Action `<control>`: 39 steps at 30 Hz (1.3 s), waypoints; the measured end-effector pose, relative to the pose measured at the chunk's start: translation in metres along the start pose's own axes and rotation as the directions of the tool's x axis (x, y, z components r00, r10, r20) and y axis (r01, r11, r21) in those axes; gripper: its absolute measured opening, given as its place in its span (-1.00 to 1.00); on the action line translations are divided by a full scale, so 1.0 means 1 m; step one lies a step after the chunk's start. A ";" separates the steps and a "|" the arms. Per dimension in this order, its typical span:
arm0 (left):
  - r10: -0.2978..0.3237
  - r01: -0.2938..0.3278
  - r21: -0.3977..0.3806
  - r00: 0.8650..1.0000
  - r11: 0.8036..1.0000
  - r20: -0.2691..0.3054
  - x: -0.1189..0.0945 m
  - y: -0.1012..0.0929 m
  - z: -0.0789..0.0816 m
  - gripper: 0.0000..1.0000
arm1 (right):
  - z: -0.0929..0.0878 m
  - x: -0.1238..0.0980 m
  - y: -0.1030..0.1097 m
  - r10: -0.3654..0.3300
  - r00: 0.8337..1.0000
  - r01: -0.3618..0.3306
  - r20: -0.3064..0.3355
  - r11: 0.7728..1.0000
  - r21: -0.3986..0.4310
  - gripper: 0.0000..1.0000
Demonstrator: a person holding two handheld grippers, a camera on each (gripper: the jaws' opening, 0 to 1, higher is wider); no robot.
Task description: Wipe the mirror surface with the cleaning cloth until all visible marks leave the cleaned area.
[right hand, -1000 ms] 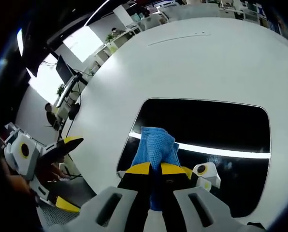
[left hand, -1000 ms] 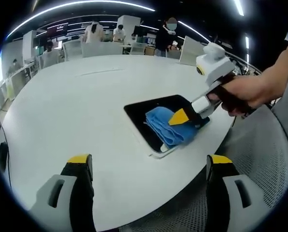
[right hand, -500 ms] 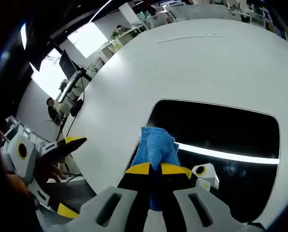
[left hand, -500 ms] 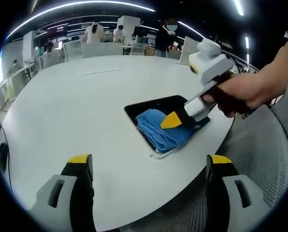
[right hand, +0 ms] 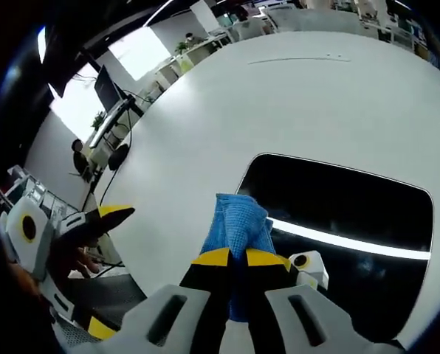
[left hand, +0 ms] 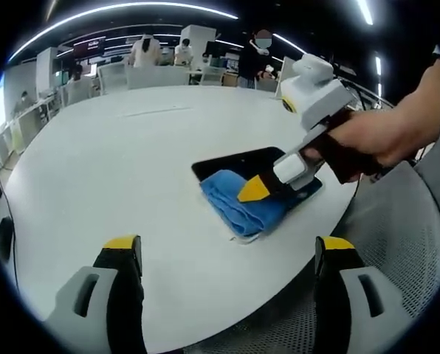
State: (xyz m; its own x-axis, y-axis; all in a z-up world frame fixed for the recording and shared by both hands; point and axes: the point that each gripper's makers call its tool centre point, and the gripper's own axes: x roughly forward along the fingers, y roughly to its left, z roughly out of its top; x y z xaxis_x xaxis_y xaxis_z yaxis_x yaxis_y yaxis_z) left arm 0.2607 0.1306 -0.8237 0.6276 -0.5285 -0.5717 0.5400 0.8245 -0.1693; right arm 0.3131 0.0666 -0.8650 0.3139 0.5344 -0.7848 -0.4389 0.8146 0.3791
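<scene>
My right gripper [right hand: 238, 259] is closed tight on the cleaning cloth [right hand: 238, 225]: the two yellow-tipped jaws stand together with no gap, and the blue cloth comes out in front of them as a folded bunch. The mirror [right hand: 338, 221] lies on the white table [right hand: 279, 96], and from my right gripper it extends ahead and to the right side, with its long axis going across my view and not along the jaws. The cloth sits at the left end of the mirror, over its rounded corner, and I cannot tell if part of it already hangs onto the table beside the frame. So nearly all the dark glass is to the right of the cloth, and I judge the next stroke must travel to the right, along the long side. I see no clear marks on the glass, only a bright reflected light strip. In the left gripper view, my left gripper [left hand: 227, 254] is wide open and holds nothing; it hangs above the table edge, well apart from the mirror [left hand: 238, 160], with the cloth [left hand: 235, 203] ahead of it and a little to the right. The right gripper [left hand: 253, 189] is much nearer to the work.
</scene>
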 end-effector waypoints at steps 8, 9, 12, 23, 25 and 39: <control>0.007 -0.007 0.011 1.000 1.000 0.015 0.000 0.001 0.002 0.96 | -0.001 0.000 -0.001 -0.005 1.000 0.006 0.009 1.000 -0.019 -0.99; 0.007 -0.007 0.011 1.000 1.000 0.016 0.000 0.001 0.003 0.96 | -0.001 0.000 -0.001 -0.005 1.000 0.005 0.008 1.000 -0.016 -0.99; 0.004 -0.004 0.012 1.000 1.000 0.013 0.000 0.000 0.003 0.96 | -0.001 0.000 -0.001 -0.003 1.000 0.003 0.005 1.000 -0.008 -0.99; -0.005 0.004 0.011 1.000 1.000 0.015 0.000 -0.003 0.003 0.98 | -0.004 0.000 0.001 0.001 1.000 0.001 -0.025 0.998 0.068 -1.00; -0.010 0.010 0.011 1.000 1.000 0.007 0.000 -0.004 0.002 0.98 | -0.002 0.000 0.000 0.001 1.000 0.001 -0.026 0.997 0.081 -1.00; -0.007 0.007 -0.006 1.000 1.000 0.001 0.000 -0.002 0.000 0.98 | 0.017 0.005 -0.014 -0.024 1.000 0.025 -0.006 0.991 0.134 -1.00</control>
State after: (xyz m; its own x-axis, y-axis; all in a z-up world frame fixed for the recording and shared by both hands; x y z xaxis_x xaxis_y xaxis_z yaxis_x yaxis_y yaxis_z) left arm 0.2595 0.1289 -0.8236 0.6241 -0.5345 -0.5699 0.5409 0.8219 -0.1785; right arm 0.3345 0.0620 -0.8659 0.3193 0.5129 -0.7968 -0.3146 0.8505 0.4215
